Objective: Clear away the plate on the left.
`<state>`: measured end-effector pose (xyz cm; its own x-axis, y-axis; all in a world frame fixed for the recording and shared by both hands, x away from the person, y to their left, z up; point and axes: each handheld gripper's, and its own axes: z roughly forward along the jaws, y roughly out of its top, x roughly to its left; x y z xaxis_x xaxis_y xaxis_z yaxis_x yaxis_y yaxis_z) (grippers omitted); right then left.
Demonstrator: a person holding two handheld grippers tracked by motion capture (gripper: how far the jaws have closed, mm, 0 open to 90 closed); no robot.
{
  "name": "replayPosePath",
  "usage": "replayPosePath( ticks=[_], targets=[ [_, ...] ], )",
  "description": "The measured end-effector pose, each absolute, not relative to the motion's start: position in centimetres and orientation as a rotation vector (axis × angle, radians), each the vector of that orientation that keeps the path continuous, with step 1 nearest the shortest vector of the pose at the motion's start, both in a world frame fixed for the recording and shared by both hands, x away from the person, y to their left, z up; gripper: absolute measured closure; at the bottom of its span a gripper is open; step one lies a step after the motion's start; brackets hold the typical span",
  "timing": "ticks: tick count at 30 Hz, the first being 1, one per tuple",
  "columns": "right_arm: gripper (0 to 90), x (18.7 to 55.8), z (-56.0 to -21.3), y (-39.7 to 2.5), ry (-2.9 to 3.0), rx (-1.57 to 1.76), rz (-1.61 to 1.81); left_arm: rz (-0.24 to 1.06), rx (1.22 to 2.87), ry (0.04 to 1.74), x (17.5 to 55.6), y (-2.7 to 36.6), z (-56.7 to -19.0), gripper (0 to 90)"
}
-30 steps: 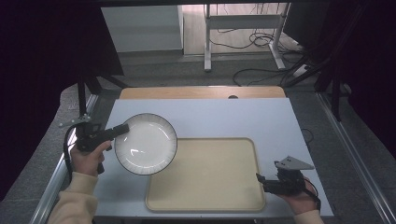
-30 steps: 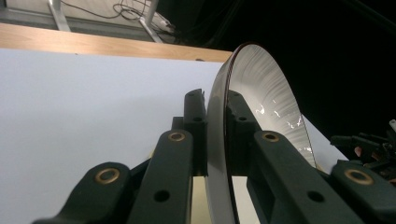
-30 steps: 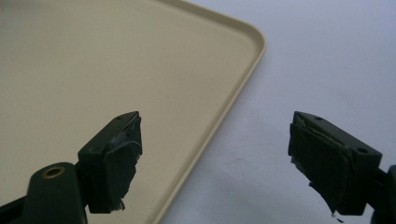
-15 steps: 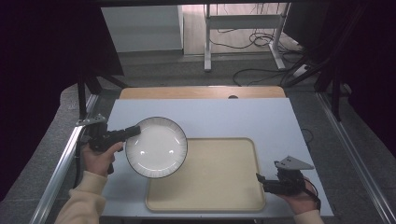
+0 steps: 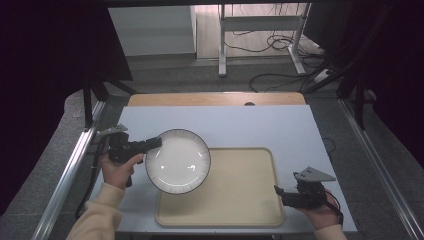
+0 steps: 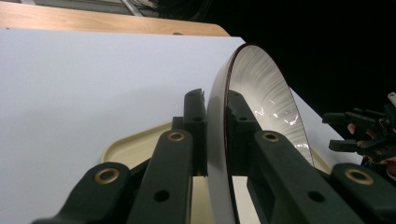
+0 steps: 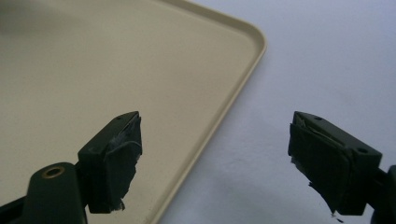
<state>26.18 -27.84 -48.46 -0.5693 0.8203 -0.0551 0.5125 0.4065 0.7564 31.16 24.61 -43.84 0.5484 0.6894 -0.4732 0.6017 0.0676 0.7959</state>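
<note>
White plate (image 5: 178,161), clamped at its nine-o'clock rim by the left gripper (image 5: 150,144), has travelled toward three o'clock and now overhangs the beige tray (image 5: 240,200); setting down looks next. Right gripper (image 5: 280,192) waits wide open.

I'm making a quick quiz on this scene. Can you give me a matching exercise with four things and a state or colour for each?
Things:
1. plate
2. tray
3. left gripper
4. right gripper

States:
A. beige, lying flat on the table
B. open, holding nothing
C. white with a dark rim
D. shut on the plate's rim

Pairs: 1-C, 2-A, 3-D, 4-B
</note>
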Motion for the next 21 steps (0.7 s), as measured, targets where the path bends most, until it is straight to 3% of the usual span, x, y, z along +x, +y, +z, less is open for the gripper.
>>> replayPosePath(
  ticks=[21],
  targets=[
    [18.0,26.2,-48.5,-28.0,2.239,1.157,0.992,0.015,1.697,1.066,32.6,19.8,-45.1,82.1]
  ],
)
